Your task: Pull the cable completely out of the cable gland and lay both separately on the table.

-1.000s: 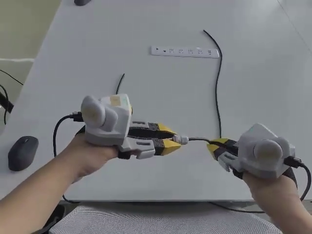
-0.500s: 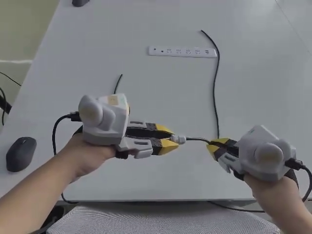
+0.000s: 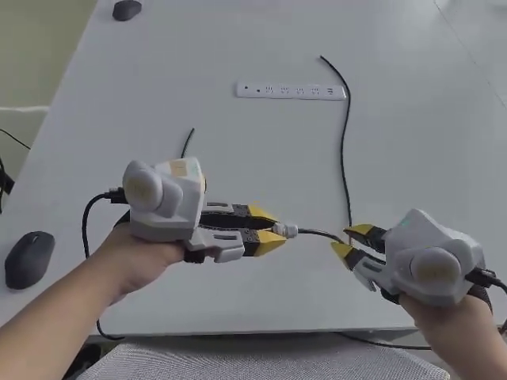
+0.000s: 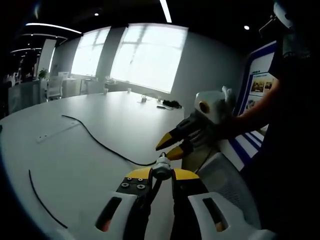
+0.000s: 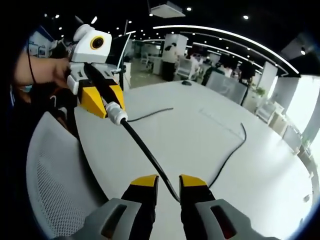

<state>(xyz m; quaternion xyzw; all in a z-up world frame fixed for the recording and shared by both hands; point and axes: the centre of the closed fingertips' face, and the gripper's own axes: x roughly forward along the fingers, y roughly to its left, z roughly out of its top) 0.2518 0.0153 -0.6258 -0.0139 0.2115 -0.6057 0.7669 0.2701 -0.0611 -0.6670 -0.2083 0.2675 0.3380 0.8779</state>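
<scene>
left gripper [image 3: 268,229]: you had it pinched on the gland [image 3: 285,231] | right gripper [image 3: 351,241]: at gland's 3 o'clock, jaws apart around the cable [image 3: 344,150] | cable trailed toward 12 across the table [image 3: 198,55]

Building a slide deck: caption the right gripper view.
Left gripper clamps the cable gland; its black cable runs between the right gripper's parted jaws.

The head view looked forward and down from above the near edge of the table [image 3: 238,47], close over both claws. The left gripper view ran along the left claw [image 4: 162,175] towards the right claw [image 4: 165,150]; the right gripper view faced back the opposite way. All three shared the cable gland [image 3: 287,231] and cable [image 3: 344,158].
</scene>
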